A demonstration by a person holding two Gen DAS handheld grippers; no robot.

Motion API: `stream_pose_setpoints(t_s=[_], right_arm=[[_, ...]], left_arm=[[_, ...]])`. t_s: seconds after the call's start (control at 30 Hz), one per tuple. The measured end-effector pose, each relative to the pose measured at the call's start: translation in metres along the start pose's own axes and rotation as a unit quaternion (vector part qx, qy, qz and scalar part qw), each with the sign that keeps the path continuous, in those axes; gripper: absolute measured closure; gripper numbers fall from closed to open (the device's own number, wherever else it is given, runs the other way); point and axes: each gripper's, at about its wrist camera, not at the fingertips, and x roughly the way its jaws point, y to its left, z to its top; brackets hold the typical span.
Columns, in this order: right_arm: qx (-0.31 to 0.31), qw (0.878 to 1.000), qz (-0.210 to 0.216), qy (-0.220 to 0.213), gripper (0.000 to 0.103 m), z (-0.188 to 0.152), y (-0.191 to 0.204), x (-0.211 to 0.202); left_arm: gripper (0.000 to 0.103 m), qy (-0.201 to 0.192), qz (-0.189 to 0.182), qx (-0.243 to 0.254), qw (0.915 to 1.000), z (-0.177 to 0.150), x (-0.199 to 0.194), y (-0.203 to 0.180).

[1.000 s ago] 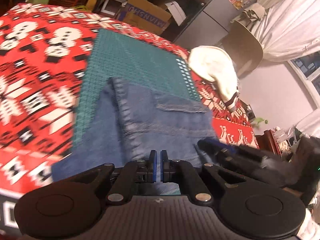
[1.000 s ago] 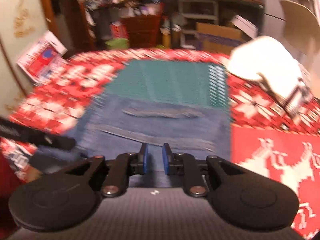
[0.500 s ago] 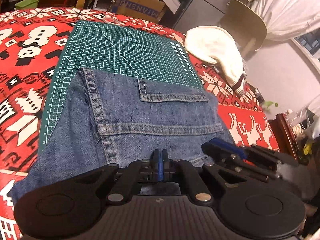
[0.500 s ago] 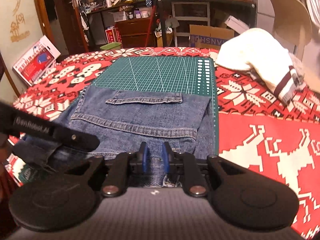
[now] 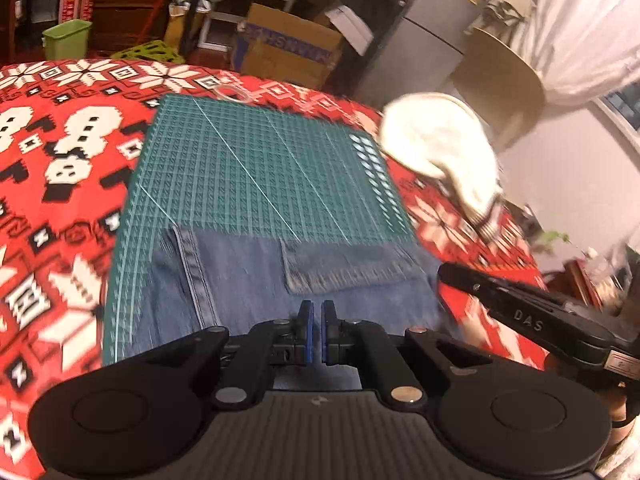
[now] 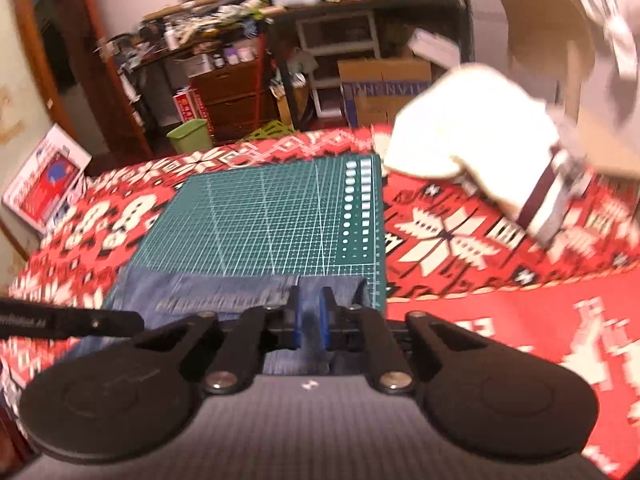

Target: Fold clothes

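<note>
Lying on mat (image 5: pixel 256 168), jeans (image 5: pixel 248 276) run under both jaws.

Each fisheye is riding behind its own gripper's fingers, looking steeply down and forward — close over the jeans (image 5: pixel 248 276). Both views are sharing the green cutting mat (image 6: pixel 260 216) — and the white garment (image 5: pixel 440 148) beyond.

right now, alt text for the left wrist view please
Folded blue jeans lie on the near end of a green cutting mat, just ahead of the left tool, whose jaws are nearly together. The mat sits on a red patterned cloth; a cream garment lies at right.
</note>
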Motion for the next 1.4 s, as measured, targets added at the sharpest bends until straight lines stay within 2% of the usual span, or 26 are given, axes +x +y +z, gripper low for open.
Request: stream_pose_setpoints(t_s=[0.13, 0.2, 0.33, 0.43, 0.63, 0.73, 0.87, 0.93, 1.07, 1.17, 1.27, 1.4], right_arm=[[-0.024, 1.0, -0.009, 0.01, 0.095, -0.01, -0.002, 0.024], [-0.041, 0.999, -0.01, 0.006, 0.095, -0.017, -0.003, 0.02], [-0.03, 0.999, 0.0, 0.011, 0.094, -0.027, -0.014, 0.012], [-0.013, 1.0, -0.001, 0.019, 0.092, -0.027, -0.023, 0.004], [0.002, 1.0, 0.0, -0.026, 0.092, -0.001, -0.022, 0.005], [-0.024, 1.0, -0.004, -0.005, 0.092, 0.005, -0.015, 0.028], [-0.023, 1.0, -0.006, 0.004, 0.092, -0.006, -0.023, 0.033], [-0.02, 1.0, -0.013, 0.0, 0.095, -0.015, -0.03, 0.029], [-0.037, 0.999, -0.026, 0.011, 0.093, -0.026, -0.03, 0.015], [-0.019, 0.999, -0.034, -0.002, 0.093, -0.031, -0.036, -0.004], [-0.013, 1.0, -0.016, -0.017, 0.093, -0.033, -0.031, -0.021], [-0.034, 0.999, 0.015, -0.015, 0.092, -0.034, -0.012, -0.025]], left_arm=[[0.1, 0.008, 0.022, -0.023, 0.9995, 0.004, 0.014, 0.017], [0.1, 0.013, 0.027, -0.024, 0.9993, -0.001, 0.018, 0.023], [0.1, 0.008, 0.023, -0.009, 0.9997, -0.005, 0.016, 0.024], [0.1, 0.007, 0.021, -0.001, 0.9998, -0.005, 0.015, 0.023], [0.1, 0.008, 0.006, -0.025, 0.9996, -0.007, 0.015, 0.029], [0.1, 0.009, 0.008, -0.02, 0.9997, -0.007, 0.015, 0.027], [0.1, 0.01, 0.008, -0.015, 0.9998, -0.007, 0.015, 0.027], [0.1, 0.009, 0.005, -0.016, 0.9998, -0.007, 0.016, 0.028], [0.1, 0.011, -0.003, -0.021, 0.9997, -0.006, 0.016, 0.032], [0.1, 0.015, -0.003, -0.026, 0.9995, -0.005, 0.015, 0.032], [0.099, 0.013, -0.007, -0.025, 0.9996, -0.004, 0.009, 0.027], [0.099, 0.007, -0.037, -0.014, 0.9992, -0.007, -0.001, 0.013]])
